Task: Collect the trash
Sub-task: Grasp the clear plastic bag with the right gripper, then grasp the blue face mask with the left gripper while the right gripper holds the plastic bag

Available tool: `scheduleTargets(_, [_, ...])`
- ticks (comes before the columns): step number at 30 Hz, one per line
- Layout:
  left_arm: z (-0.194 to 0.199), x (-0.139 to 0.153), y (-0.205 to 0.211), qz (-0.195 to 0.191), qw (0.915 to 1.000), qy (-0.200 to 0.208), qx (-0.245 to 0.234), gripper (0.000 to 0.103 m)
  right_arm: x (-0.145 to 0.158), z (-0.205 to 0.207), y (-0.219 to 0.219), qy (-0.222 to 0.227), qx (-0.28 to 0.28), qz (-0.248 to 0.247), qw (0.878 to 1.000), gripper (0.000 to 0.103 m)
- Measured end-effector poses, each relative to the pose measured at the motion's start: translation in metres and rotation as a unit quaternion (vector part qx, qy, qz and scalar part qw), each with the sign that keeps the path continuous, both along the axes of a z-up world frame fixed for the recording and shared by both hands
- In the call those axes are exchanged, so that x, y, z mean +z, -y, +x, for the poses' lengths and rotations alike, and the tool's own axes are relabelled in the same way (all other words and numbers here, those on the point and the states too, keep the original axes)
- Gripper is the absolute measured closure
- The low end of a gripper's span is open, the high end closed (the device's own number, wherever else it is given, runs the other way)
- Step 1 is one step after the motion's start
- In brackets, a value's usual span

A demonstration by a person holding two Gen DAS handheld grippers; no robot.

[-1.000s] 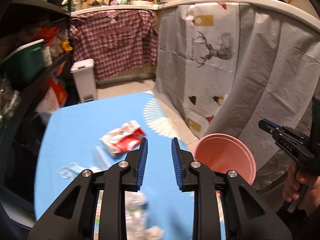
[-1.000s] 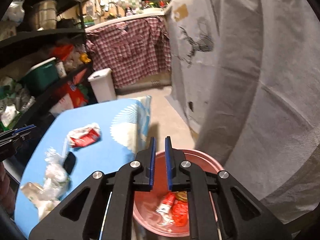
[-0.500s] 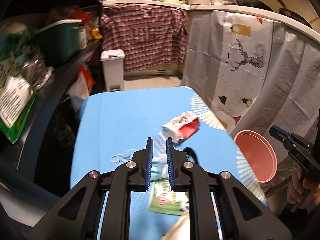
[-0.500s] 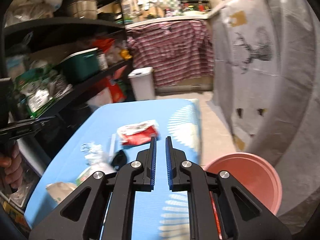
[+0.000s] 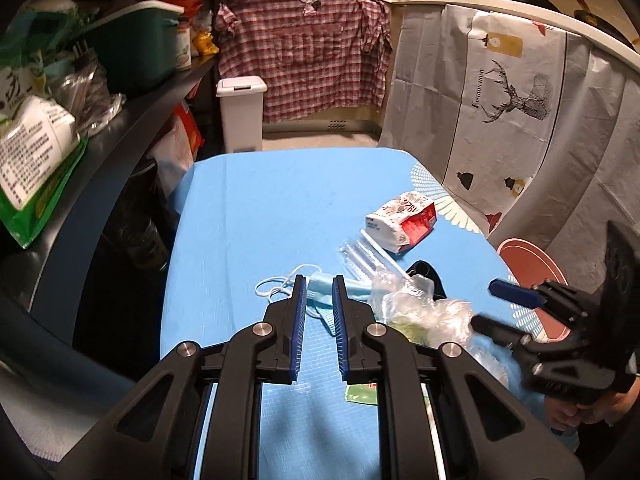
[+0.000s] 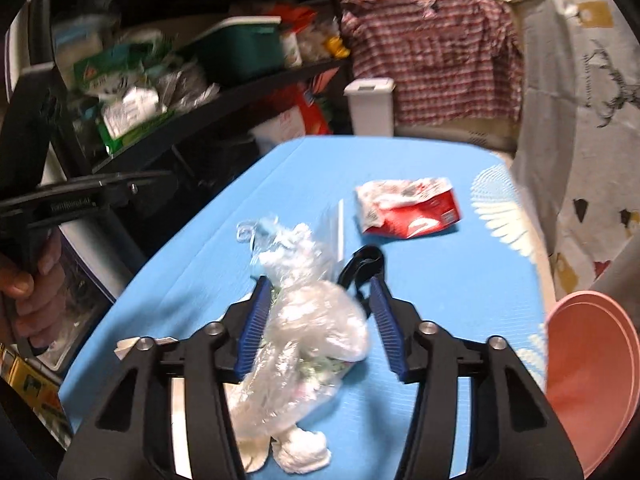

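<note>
Right gripper (image 6: 318,318) is spread wide, its blue pads either side of a crumpled clear plastic bag (image 6: 308,328) that lies on the blue table cover (image 6: 460,280). The pads do not appear to press the bag yet. The bag's long axis runs near to far, roughly in line with the fingers, so the jaws stand across its narrow dimension; this alignment is the relation the coming closure depends on.

Left gripper (image 5: 319,316) is narrow, with a small gap between its pads and nothing held. It points at a light blue face mask (image 5: 320,292) lying just beyond its fingertips; the white ear loops trail to the left.

The right gripper is the nearer unit to the bag and is judged to be the one that takes it.

Other trash on the cover: a red and white wrapper (image 6: 408,212) on the far right, a clear straw sleeve (image 5: 368,256) between wrapper and bag, and a black object (image 6: 364,264), type not determinable, just beyond the bag.

The pink bin (image 6: 592,376) stands off the right edge of the table, below the surface level.

Room: dark shelving (image 5: 120,128) with packaged goods on the left, a white pedal bin (image 5: 241,114) at the far end, a plaid cloth behind it, and a pale deer-print sheet (image 5: 512,92) on the right.
</note>
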State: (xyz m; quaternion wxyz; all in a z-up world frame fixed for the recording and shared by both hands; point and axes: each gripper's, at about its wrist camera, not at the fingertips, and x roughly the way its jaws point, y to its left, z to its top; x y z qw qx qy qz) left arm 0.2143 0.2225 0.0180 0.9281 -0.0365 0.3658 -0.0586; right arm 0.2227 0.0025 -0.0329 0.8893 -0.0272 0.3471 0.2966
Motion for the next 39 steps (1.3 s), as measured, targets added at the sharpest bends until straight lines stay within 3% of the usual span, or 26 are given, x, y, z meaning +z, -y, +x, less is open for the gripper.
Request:
scheduleTargets(6, [0.010,-0.021,-0.010,-0.013,0.9996,-0.024,0.009,0.089,-0.022,0.014,-0.016,-0.038,0.011,-0.028,0.999,0.044])
scheduleTargets(10, [0.018,-0.035,-0.016,-0.022,0.9988,-0.039,0.018,0.089,-0.025,0.015,-0.018,-0.040,0.016,-0.040,0.998,0.047])
scheduleTargets(16, [0.030,-0.048,-0.016,-0.032,0.9978,-0.052,0.023,0.089,-0.016,0.013,-0.011,-0.031,0.015,-0.029,0.999,0.063])
scheduleTargets(27, [0.049,-0.058,0.012,-0.037,0.9970,-0.067,-0.001,0.089,0.015,0.013,0.022,-0.002,-0.011,0.008,1.000,0.064])
scheduleTargets(29, [0.053,-0.061,0.020,-0.037,0.9967,-0.072,-0.008,0.084,0.015,0.016,0.030,-0.002,-0.019,0.010,1.000,0.064])
scheduleTargets(31, [0.056,-0.063,0.027,-0.033,0.9966,-0.074,-0.016,0.067,0.016,0.019,0.038,-0.003,-0.029,0.012,0.999,0.064])
scheduleTargets(39, [0.067,-0.069,0.060,-0.012,0.9944,-0.088,-0.058,0.064,0.015,0.028,0.064,-0.006,-0.054,0.011,0.998,0.064])
